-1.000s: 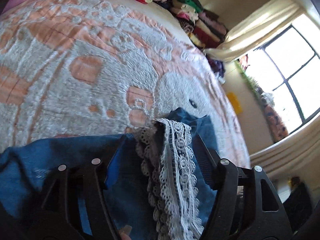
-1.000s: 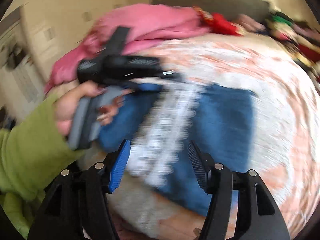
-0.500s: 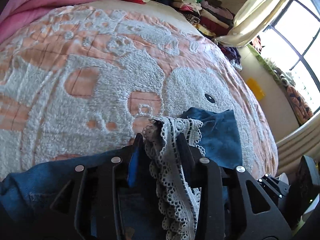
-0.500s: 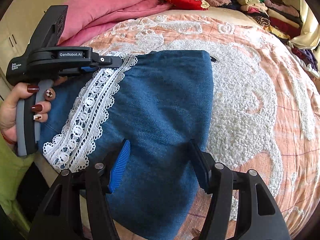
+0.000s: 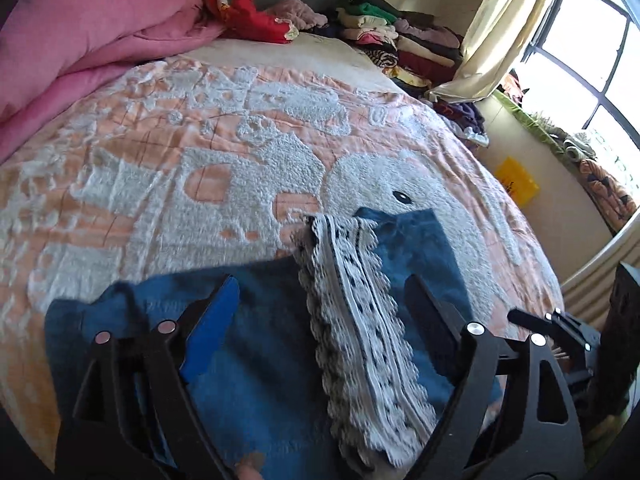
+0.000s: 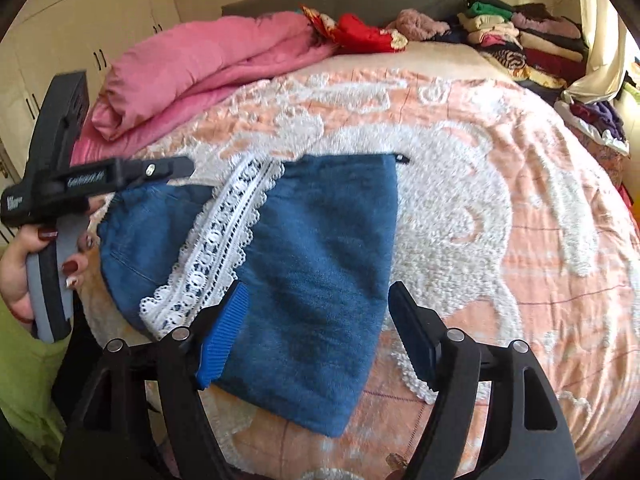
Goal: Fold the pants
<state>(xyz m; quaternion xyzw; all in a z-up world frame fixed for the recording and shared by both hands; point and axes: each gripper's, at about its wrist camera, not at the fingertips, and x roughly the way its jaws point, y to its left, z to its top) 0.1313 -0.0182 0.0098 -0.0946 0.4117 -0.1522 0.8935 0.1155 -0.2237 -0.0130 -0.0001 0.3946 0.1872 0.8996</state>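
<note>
Jaws of both grippers stand wide apart, holding nothing. Left gripper (image 5: 316, 312) straddles the lace trim (image 5: 360, 320) of the blue pants (image 6: 320, 264); right gripper (image 6: 318, 316) hovers over the folded denim lying on the bed (image 6: 500, 200). Fold looks laid down. Next move likely calls for smoothing or another fold.

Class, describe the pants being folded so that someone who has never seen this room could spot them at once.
Start at the bed, covered by a peach and white fluffy bedspread. Near its front edge lie the blue denim pants, folded flat. Unlike the pink quilt and the clothes stack by the headboard, they carry a white lace strip.
</note>
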